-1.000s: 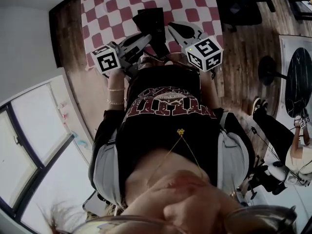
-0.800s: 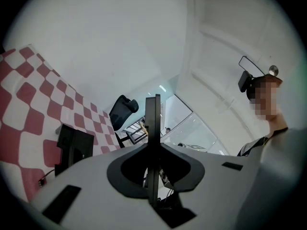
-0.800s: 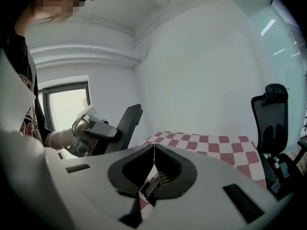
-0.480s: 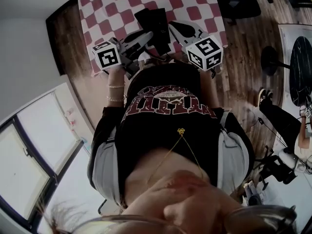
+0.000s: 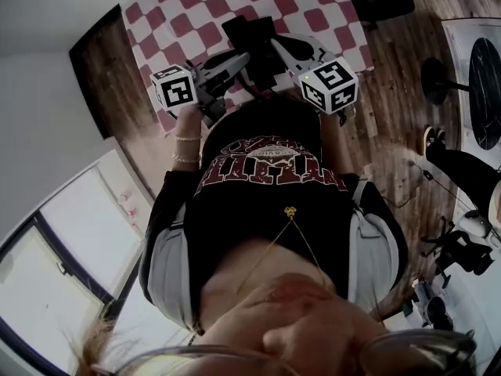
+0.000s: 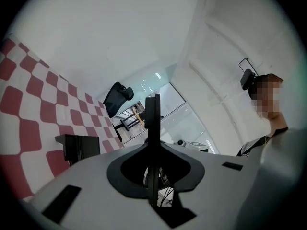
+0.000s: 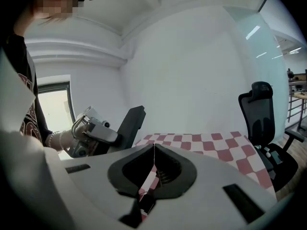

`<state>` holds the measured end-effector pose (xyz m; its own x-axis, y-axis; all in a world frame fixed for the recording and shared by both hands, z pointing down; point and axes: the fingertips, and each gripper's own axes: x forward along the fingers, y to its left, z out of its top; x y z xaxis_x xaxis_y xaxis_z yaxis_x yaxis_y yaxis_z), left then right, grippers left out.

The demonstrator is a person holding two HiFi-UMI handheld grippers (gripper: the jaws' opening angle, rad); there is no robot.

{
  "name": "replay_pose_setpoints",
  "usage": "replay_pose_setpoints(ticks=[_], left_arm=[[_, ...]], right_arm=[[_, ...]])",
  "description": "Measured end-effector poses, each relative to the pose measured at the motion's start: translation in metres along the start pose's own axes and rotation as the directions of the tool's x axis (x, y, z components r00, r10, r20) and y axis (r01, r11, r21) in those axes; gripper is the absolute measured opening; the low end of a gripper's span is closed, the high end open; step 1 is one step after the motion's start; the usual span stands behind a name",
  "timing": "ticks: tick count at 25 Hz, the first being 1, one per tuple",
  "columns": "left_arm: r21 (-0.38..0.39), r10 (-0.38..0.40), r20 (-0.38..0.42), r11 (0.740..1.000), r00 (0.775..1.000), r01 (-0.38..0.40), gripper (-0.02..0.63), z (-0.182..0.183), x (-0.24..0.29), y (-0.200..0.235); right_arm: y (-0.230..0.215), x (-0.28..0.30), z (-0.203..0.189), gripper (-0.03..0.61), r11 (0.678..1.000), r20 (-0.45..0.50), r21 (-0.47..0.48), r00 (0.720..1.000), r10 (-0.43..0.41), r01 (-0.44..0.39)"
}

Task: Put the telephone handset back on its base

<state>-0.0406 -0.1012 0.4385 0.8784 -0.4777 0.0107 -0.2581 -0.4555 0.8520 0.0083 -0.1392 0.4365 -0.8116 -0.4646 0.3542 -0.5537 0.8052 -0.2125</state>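
The telephone handset (image 7: pixel 129 124) is off its base: it is a flat black slab standing tilted in the air, clamped at its lower end by the left gripper (image 7: pixel 91 133). Only the right gripper view shows this from the side, with the person's hand (image 7: pixel 60 140) behind that gripper, at the near left of the table (image 7: pixel 216 145).

The left gripper view shows the same slab edge-on. It appears as a thin black upright strip rising from between the fingers (image 6: pixel 120 176), which are closed against its two faces. That view alone shows a black box that is probably the base (image 6: pixel 79 148). It sits on the red-and-white checked cloth (image 6: pixel 29 133) to the left of the handset and apart from it.

In the head view both grippers reach over the near edge of the table, left and right of a black mass. There the handset and base cannot be told apart.

The right gripper (image 7: pixel 153 150) has its fingers brought together, meeting in a thin seam at the tips with nothing between them. Only checked cloth shows through the gap lower down. It hangs above the table's near side and touches neither handset nor base.

A black office chair (image 7: pixel 261 116) stands at the table's right end on the wooden floor (image 5: pixel 391 77). In the left gripper view it appears at the table's far edge.
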Motion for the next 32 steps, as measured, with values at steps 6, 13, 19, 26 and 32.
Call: replay_pose_setpoints(ticks=[6, 13, 19, 26, 32], left_arm=[[-0.016, -0.019, -0.039, 1.0, 0.999, 0.018, 0.075, 0.002, -0.011, 0.014], [-0.025, -0.034, -0.082, 0.999, 0.996, 0.033, 0.075, -0.002, -0.015, 0.023], [-0.018, -0.021, -0.078, 1.0, 0.997, 0.02, 0.076, -0.004, -0.015, 0.023], [-0.017, -0.002, -0.049, 1.0, 0.999, 0.001, 0.075, -0.009, -0.007, 0.023], [-0.008, 0.045, -0.056, 0.999, 0.997, -0.046, 0.075, -0.013, -0.006, 0.033]], right_arm=[[0.002, 0.008, -0.007, 0.02, 0.998, -0.001, 0.022, 0.998, -0.057, 0.057], [0.0, 0.004, -0.013, 0.02, 0.992, -0.002, 0.045, 0.993, -0.114, 0.114], [-0.003, 0.003, -0.016, 0.02, 0.994, -0.018, 0.038, 0.995, -0.097, 0.098], [-0.008, -0.001, -0.015, 0.02, 0.999, -0.028, 0.016, 0.998, -0.049, 0.05], [-0.008, 0.002, -0.013, 0.02, 1.0, -0.038, 0.0, 0.999, -0.004, 0.004]])
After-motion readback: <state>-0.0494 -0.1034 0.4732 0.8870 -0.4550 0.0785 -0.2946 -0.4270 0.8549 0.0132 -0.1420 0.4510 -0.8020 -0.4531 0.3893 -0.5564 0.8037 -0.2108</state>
